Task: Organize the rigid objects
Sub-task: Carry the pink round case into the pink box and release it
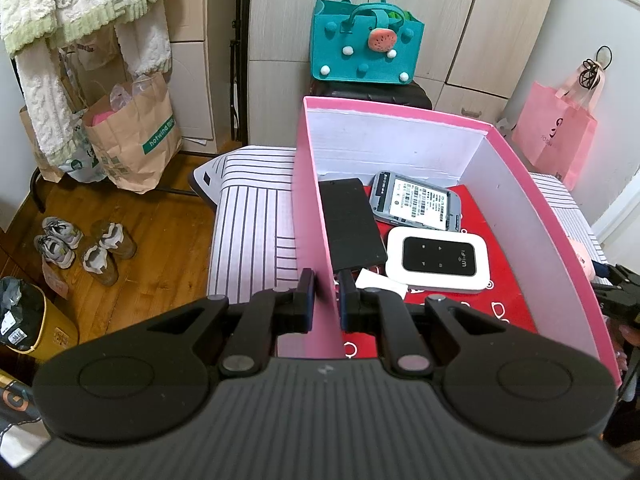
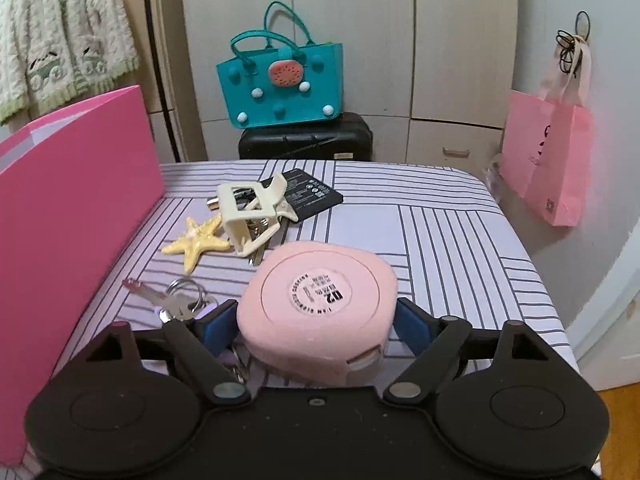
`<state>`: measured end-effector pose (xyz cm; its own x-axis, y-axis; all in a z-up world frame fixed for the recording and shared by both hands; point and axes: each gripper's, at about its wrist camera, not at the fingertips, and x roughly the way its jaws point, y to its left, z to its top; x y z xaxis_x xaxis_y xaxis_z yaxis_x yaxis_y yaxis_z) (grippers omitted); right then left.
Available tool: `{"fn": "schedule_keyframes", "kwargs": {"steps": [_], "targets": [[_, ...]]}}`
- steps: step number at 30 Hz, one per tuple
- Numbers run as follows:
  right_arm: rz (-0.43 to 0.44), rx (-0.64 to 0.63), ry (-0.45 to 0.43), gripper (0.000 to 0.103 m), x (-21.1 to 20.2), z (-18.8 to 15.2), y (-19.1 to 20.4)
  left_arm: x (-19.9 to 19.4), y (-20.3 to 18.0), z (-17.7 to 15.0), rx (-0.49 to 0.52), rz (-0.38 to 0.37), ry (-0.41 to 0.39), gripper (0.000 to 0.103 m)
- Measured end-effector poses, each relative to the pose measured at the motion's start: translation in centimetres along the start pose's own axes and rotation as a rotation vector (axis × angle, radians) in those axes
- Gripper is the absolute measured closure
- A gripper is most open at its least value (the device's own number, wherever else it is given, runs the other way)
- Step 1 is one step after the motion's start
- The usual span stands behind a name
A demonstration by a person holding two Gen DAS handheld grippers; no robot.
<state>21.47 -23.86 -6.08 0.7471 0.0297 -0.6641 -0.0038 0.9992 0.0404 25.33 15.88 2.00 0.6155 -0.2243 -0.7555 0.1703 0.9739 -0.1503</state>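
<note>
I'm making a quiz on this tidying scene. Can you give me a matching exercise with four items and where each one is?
Items:
1. white Wi-Fi router
2. pink compact
3. yellow starfish
4. pink box wall

Places:
A. lying on the striped cover
B. between the right hand-held gripper's fingers
C. between the left hand-held gripper's fingers
D. inside the pink box

Pairs: 1-D, 2-B, 3-A, 4-C

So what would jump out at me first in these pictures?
Probably the big pink cardboard box on the striped bed, its side wall pinched by the left tool, with a white Wi-Fi router inside. Next, the rounded pale pink case gripped by the right tool, a yellow starfish beyond it.
</note>
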Motion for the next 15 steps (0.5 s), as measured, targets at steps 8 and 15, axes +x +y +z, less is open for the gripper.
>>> {"fn": "schedule_keyframes", "kwargs": {"steps": [8, 15], "targets": [[-0.034, 0.06, -0.08, 0.022, -0.9, -0.1, -0.9, 0.0, 0.0, 0.0, 0.001, -0.001, 0.0, 0.092], [0.215, 0.261, -0.091, 0.022, -3.2, 1.1, -4.2, -0.1, 0.0, 0.0, -0.006, 0.0, -0.003, 0.092]]}}
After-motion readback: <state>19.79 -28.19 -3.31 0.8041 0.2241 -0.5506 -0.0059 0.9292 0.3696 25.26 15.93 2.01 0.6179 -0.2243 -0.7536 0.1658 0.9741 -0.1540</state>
